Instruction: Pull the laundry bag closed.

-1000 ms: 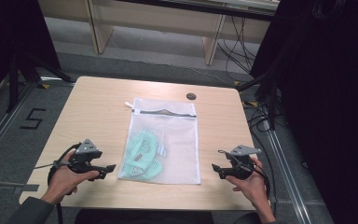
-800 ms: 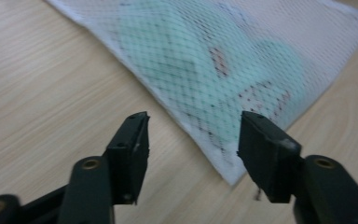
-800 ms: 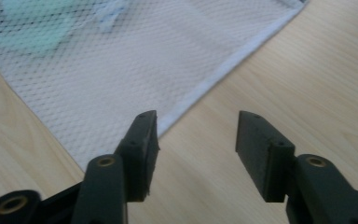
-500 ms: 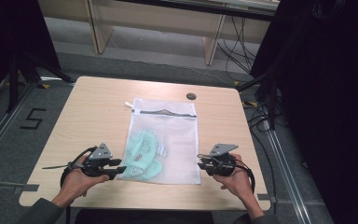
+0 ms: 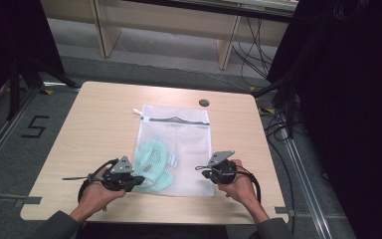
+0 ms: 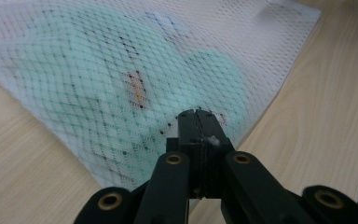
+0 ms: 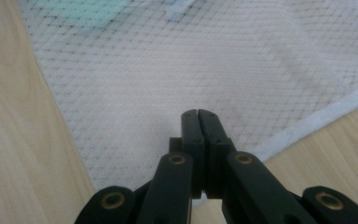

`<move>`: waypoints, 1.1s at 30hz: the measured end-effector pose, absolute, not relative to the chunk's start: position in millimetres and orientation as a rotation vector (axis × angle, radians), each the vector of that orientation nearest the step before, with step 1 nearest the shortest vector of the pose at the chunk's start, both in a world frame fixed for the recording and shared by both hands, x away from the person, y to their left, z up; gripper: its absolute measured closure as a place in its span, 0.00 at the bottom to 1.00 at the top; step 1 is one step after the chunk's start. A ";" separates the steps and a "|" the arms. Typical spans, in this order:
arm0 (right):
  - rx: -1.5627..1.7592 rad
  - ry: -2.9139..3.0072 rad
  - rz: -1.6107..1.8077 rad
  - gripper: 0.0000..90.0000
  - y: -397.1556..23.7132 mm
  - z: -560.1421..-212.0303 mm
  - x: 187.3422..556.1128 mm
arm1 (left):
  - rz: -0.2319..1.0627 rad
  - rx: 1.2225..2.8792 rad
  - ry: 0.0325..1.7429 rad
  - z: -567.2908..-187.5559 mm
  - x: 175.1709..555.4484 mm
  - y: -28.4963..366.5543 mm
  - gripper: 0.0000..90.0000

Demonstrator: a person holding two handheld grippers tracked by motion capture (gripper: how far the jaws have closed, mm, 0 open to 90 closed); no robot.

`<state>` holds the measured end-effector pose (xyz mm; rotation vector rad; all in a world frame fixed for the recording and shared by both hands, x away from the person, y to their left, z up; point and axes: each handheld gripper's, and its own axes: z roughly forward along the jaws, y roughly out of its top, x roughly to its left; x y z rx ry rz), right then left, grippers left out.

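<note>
A white mesh laundry bag (image 5: 175, 149) lies flat on the middle of the counter (image 5: 94, 129), its zipped end toward the far edge and its closed end toward the near edge where the person sits. Inside it, in the near left part, a mint-green garment (image 5: 151, 164) shows through the netting; the rest of the bag looks flat and pale. A small white tab (image 5: 137, 111) sticks out at the bag's far left corner.

The left gripper (image 5: 140, 180) sits at the bag's near left corner, over the mesh where the green cloth bulges. In the left gripper view its jaws have just been closing and now stand pressed together, tips (image 6: 198, 116) against the netting over the green cloth (image 6: 98, 88); whether a fold of mesh is pinched between them cannot be told.

The right gripper (image 5: 204, 173) sits at the bag's near right corner, by its right hem. In the right gripper view its jaws have likewise just been closing and meet with no gap, tips (image 7: 198, 115) on the plain white mesh (image 7: 177, 70) near the thick white hem (image 7: 317, 119); a pinch of netting cannot be made out.

A small dark round disc (image 5: 204, 102) lies on the counter near the far edge, just beyond the bag's far right corner and apart from it.
</note>
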<state>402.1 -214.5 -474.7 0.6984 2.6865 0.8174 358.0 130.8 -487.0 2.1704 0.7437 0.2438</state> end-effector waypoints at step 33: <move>0.551 2.835 0.693 1.00 -195.2 -488.3 398.3 | 0.256 2.208 0.810 -502.1 393.6 133.0 1.00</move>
